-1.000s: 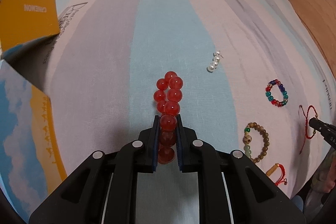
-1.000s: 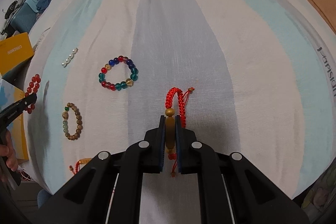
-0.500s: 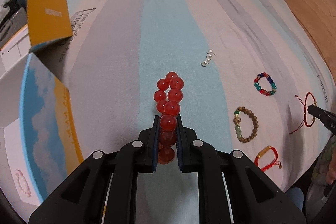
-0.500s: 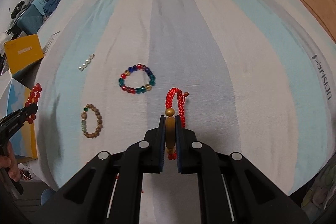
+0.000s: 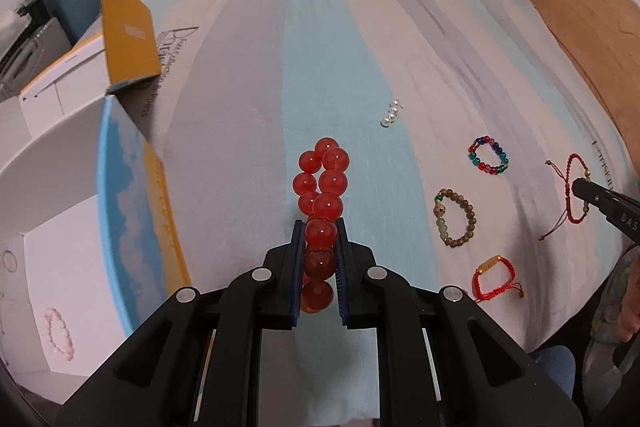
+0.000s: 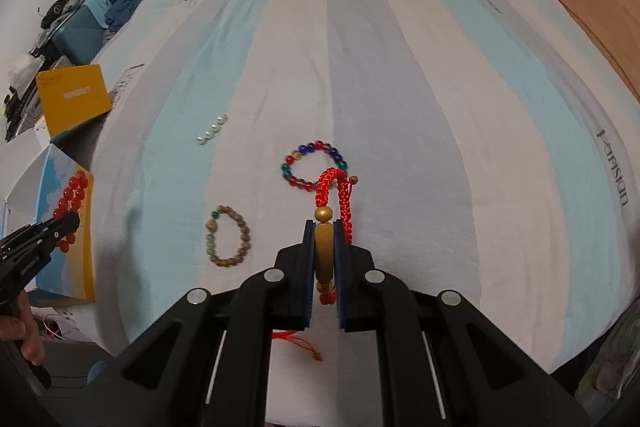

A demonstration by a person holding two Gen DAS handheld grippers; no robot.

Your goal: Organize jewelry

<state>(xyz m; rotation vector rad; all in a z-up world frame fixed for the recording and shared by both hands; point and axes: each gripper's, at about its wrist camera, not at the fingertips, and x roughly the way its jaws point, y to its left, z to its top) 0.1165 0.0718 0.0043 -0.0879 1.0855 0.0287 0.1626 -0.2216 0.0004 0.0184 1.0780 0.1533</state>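
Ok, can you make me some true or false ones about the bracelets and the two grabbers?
1. The left gripper holds the red bead bracelet. True.
2. The right gripper is empty. False: it is shut on a red cord bracelet with a gold bead.
3. The pearls lie on the bed cover. True.
4. The brown bead bracelet is in the box. False: it lies on the bed cover.
5. A pink bracelet lies in the white box. True.
6. The colourful bead bracelet is held by a gripper. False: it lies loose on the cover.
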